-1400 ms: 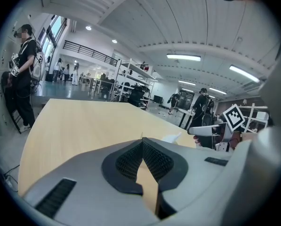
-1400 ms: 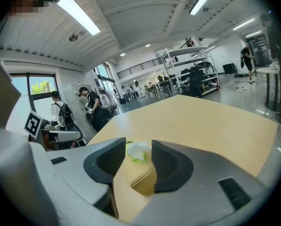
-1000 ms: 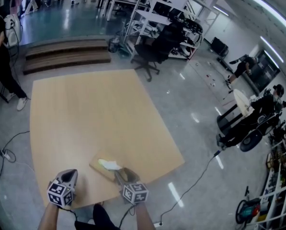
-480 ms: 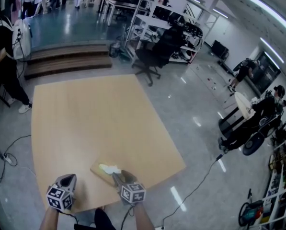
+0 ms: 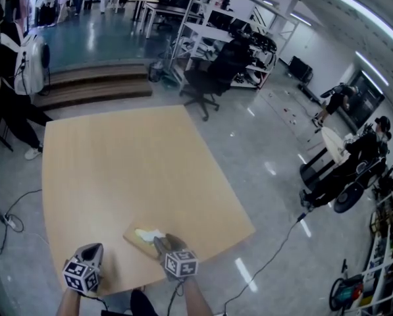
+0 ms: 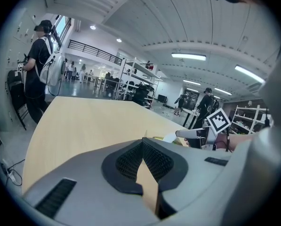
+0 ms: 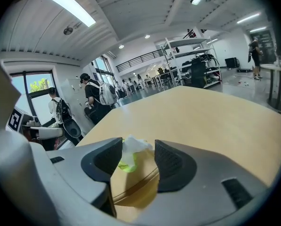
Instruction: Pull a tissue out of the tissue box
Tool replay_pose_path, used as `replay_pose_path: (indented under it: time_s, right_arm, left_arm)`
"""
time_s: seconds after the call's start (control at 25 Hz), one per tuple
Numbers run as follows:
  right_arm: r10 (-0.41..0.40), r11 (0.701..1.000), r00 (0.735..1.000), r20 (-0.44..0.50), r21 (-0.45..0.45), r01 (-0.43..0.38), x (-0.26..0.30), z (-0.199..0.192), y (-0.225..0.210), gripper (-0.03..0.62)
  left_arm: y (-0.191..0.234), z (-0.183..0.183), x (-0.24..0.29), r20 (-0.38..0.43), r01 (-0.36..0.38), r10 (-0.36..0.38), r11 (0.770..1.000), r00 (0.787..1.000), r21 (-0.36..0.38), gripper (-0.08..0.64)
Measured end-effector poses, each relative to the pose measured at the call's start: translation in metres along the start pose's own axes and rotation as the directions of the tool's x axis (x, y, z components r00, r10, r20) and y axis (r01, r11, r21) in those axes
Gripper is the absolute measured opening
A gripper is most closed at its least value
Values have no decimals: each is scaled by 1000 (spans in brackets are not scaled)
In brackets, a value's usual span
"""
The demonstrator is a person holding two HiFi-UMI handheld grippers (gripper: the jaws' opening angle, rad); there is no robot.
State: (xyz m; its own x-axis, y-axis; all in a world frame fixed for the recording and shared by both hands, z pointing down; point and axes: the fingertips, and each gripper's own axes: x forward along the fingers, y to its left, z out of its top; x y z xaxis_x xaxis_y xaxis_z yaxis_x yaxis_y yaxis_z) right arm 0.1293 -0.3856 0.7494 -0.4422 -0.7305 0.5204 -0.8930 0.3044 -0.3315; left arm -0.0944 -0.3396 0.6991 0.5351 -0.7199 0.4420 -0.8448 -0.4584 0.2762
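Observation:
A flat tan tissue box (image 5: 138,237) lies near the table's front edge, with a white tissue (image 5: 149,233) sticking up from a yellow-green slot. My right gripper (image 5: 162,243) is just behind the box, open. In the right gripper view the tissue (image 7: 132,147) stands between the spread jaws of that gripper (image 7: 138,157), above the box (image 7: 135,189); whether the pads touch it I cannot tell. My left gripper (image 5: 95,249) hovers left of the box, apart from it. Its tips (image 6: 141,144) meet, shut on nothing, and past them I see the tissue (image 6: 170,138) and the right gripper (image 6: 196,134).
The light wooden table (image 5: 117,163) stretches far ahead of the box. A black office chair (image 5: 209,74) and wooden steps (image 5: 91,78) stand beyond it. A person with a backpack (image 5: 12,64) is at the far left. A cable (image 5: 268,255) runs on the floor to the right.
The view has tilted slightly and the person with the backpack has walked nearer on the left. Both grippers keep their places by the box.

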Motion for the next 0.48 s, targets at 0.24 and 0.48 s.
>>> replay_pose_path:
  time_s: [0.24, 0.48]
  right_arm:
    - [-5, 999, 1000, -12, -33, 5, 1, -1, 4, 190]
    - [-18, 998, 1000, -5, -57, 18, -1, 0, 4, 139]
  left_arm:
    - [-2, 1, 0, -2, 6, -6, 1000, 1000, 2, 6]
    - [-4, 1, -1, -4, 4, -3, 1000, 1000, 2, 6]
